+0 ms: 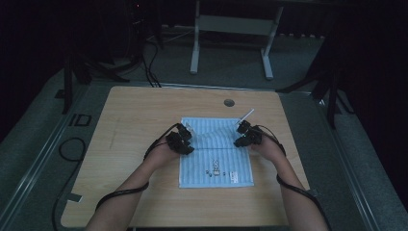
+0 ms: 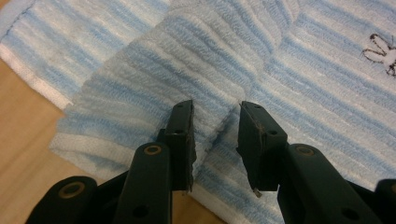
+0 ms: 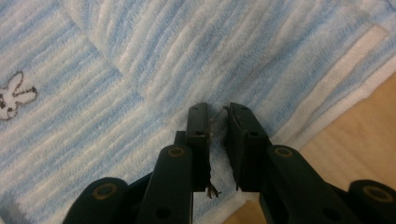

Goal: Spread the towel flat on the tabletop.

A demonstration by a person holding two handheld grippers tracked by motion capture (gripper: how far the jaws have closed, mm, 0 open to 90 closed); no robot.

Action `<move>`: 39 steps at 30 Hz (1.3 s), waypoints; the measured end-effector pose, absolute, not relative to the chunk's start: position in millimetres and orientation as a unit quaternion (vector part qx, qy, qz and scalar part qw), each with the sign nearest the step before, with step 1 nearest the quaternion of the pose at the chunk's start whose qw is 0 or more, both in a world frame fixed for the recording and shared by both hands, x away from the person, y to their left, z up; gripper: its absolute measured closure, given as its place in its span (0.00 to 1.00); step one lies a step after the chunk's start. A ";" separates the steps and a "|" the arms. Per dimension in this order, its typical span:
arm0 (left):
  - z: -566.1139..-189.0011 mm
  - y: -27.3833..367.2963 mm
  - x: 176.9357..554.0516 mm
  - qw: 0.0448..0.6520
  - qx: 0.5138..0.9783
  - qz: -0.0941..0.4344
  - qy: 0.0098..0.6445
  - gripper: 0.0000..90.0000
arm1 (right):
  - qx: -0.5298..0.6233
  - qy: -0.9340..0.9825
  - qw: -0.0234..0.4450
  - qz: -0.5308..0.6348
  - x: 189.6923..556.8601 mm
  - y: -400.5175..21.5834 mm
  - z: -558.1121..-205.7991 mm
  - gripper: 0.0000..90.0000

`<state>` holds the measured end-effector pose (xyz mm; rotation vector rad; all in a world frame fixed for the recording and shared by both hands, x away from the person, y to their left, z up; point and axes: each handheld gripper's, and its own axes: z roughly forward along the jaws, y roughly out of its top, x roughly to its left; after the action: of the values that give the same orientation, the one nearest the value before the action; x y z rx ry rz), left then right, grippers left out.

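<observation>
A blue-and-white striped towel (image 1: 216, 161) lies in the middle of the wooden table (image 1: 134, 115). Part of it is folded over onto itself. My left gripper (image 1: 186, 140) is at the towel's left edge. In the left gripper view a raised ridge of the folded towel (image 2: 154, 70) stands between its jaws (image 2: 215, 119), which are shut on it. My right gripper (image 1: 242, 135) is at the right edge. In the right gripper view its jaws (image 3: 218, 114) stand close together, pinching the towel (image 3: 196, 51). A small rabbit figure (image 2: 380, 51) (image 3: 14, 95) is stitched on the cloth.
A round cable hole (image 1: 229, 102) sits near the table's far edge. Bare wood surrounds the towel on all sides. Behind the table stands a white frame (image 1: 231, 26), and black cables (image 1: 72, 149) trail on the floor at the left.
</observation>
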<state>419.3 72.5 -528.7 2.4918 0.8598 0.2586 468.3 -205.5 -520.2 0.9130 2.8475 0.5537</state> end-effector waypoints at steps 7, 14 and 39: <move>-506.2 73.7 400.2 0.253 0.913 0.084 0.308 0.55 | 0.284 0.936 0.044 0.201 449.9 -214.1 -500.6 0.76; -494.1 86.5 346.2 0.264 0.926 0.060 0.264 0.51 | 0.233 0.947 0.045 0.217 384.9 -233.8 -493.5 0.65; -528.6 73.8 312.6 0.213 0.947 0.062 0.233 0.73 | 0.201 0.964 0.063 0.161 329.7 -231.6 -522.1 0.89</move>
<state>312.6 73.8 -528.6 2.6281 0.6460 0.1715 329.7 -231.6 -522.1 0.6083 2.9130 0.4854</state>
